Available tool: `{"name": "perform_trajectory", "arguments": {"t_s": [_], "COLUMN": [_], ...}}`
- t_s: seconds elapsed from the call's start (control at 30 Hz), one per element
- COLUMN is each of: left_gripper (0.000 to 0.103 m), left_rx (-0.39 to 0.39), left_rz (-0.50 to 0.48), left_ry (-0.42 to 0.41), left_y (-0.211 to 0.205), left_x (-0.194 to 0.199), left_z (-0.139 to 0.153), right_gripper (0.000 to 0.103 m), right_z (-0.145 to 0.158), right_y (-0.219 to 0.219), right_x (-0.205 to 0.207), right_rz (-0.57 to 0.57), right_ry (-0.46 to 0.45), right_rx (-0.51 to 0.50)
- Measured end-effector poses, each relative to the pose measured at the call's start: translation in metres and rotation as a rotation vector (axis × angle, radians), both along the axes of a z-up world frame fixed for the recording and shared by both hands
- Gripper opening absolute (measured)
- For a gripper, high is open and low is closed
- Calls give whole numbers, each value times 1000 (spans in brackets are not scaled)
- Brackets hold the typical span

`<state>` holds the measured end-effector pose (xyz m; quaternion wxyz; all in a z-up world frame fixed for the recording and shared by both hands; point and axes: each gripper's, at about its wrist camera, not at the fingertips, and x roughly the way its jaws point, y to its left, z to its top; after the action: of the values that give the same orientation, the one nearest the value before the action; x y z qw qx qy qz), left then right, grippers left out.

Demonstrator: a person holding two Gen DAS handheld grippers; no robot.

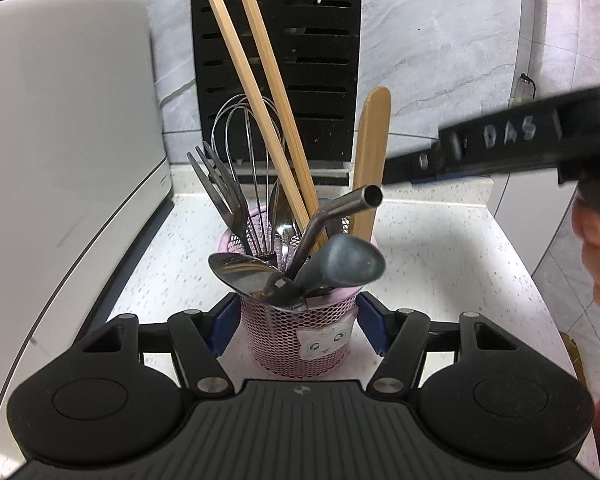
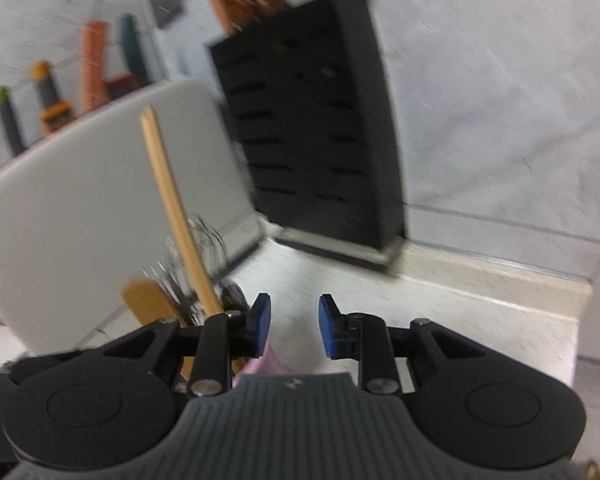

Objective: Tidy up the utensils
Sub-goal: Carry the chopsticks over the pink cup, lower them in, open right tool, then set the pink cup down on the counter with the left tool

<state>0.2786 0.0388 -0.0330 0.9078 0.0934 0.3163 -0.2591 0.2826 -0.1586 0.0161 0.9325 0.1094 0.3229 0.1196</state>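
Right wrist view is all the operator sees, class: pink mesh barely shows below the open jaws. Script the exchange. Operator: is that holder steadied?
Observer: Yes, the left gripper is shut on the pink mesh utensil cup, a blue pad on each side.
Operator: What leans towards the front?
Observer: A steel spoon and a grey rounded handle.
Operator: Any marking?
Observer: A white cat sticker on its front.

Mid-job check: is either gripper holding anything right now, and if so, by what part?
The left gripper is clamped on the pink mesh utensil holder, pads on its opposite side walls, below the rim. The right gripper holds nothing; its jaws stand apart.
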Motion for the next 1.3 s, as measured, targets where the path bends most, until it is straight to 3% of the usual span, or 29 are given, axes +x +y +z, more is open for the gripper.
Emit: {"name": "perform_trajectory", "arguments": {"t_s": [0.2,0.37,0.5,0.77,0.93,1.07,1.3], "left_gripper": [72,93,94,94,94,94,94], "left_rx": [-13,-46,-44,-94,-119,-207,-190], "left_rz": [10,39,60,90,131,175,273], "left_ry": [-16,-32,-4,-25,-134,-179,-272], "left_y": [-11,-6,-3,6,10,21,24], "left_x": [6,1,-6,-40,-78,-102,-127], "left_z": [-2,1,5,24,29,30,24], "right_gripper": [26,29,36,48,52,56,63], "right_z": [-11,-13,-8,16,25,27,16], "right_y": [-11,-17,-17,-17,-17,-19,-26], "right_x": [7,7,6,-32,-67,-93,-133], "right_rz": [-55,-49,-35,-12,-4,-13,-23], "right_ry": [64,91,99,-64,-179,-248,-292], "right_rx": [-66,-100,-108,-149,-173,-181,-169]}}
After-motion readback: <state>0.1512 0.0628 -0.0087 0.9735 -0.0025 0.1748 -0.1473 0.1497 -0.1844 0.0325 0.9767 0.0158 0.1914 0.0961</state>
